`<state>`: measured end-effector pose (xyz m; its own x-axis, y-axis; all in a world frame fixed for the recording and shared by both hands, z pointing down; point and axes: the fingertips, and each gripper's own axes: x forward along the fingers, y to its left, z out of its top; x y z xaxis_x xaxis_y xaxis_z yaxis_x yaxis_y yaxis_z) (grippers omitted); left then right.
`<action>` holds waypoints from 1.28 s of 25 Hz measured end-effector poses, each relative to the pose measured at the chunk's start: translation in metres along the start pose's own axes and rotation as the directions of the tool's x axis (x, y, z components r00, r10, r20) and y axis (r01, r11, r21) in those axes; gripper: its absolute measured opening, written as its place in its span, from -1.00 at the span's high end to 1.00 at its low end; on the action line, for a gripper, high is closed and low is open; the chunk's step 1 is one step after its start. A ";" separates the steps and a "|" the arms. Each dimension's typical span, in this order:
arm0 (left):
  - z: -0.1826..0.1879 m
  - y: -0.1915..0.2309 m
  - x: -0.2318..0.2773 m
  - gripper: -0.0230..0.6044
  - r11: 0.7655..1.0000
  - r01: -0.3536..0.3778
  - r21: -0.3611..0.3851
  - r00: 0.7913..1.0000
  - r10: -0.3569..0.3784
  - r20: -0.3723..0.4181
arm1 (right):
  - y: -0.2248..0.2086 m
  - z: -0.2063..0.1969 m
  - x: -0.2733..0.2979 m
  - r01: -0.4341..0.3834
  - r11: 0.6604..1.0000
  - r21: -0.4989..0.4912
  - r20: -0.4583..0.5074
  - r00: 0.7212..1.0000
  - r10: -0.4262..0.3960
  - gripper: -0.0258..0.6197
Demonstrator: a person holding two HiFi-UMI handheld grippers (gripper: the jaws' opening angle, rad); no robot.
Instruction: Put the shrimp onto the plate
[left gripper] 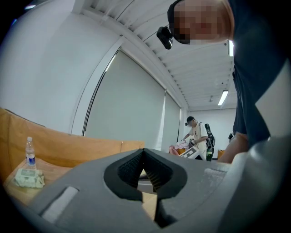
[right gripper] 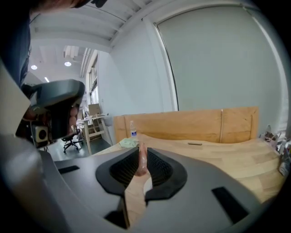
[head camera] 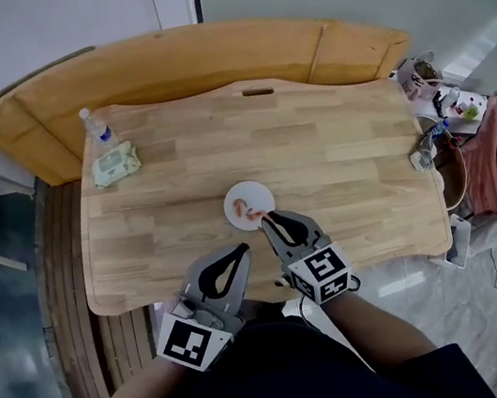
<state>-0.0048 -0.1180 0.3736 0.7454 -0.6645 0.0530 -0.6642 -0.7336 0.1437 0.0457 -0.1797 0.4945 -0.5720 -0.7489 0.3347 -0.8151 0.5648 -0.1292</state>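
Observation:
A small white plate (head camera: 234, 198) sits near the front middle of the wooden table (head camera: 315, 143). A pink shrimp (head camera: 248, 210) shows over the plate, right at the tip of my right gripper (head camera: 267, 218). In the right gripper view the shrimp (right gripper: 142, 161) stands upright, pinched between the ribbed pads, so the right gripper (right gripper: 142, 151) is shut on it. My left gripper (head camera: 244, 247) hovers at the table's front edge, just below and left of the plate. Its tips (left gripper: 144, 151) meet and hold nothing.
A water bottle (head camera: 96, 125) and a green pack of wipes (head camera: 116, 163) lie at the table's far left corner. A wooden bench (head camera: 186, 61) curves behind the table. Bags and cables (head camera: 446, 101) crowd the right end. A person (left gripper: 198, 134) stands far off.

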 end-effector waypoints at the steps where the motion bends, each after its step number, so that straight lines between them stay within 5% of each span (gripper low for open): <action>1: 0.000 0.002 0.001 0.91 1.000 -0.007 -0.002 1.000 0.007 -0.001 | -0.006 -0.008 0.008 0.002 1.000 -0.001 -0.022 1.000 -0.002 0.73; 15: 0.004 0.020 -0.006 0.91 0.998 -0.064 -0.004 0.998 0.064 -0.001 | -0.056 -0.099 0.089 0.006 0.999 -0.038 -0.257 0.966 -0.016 0.73; 32: 0.004 0.035 -0.010 0.91 0.995 -0.096 -0.019 0.995 0.096 -0.025 | -0.087 -0.174 0.140 -0.015 0.998 -0.054 -0.461 0.887 -0.012 0.73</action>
<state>-0.0359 -0.1377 0.3739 0.6798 -0.7278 0.0908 -0.7314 -0.6636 0.1571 0.0525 -0.2727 0.7149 -0.4556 -0.5112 0.7287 -0.8003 0.5938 -0.0838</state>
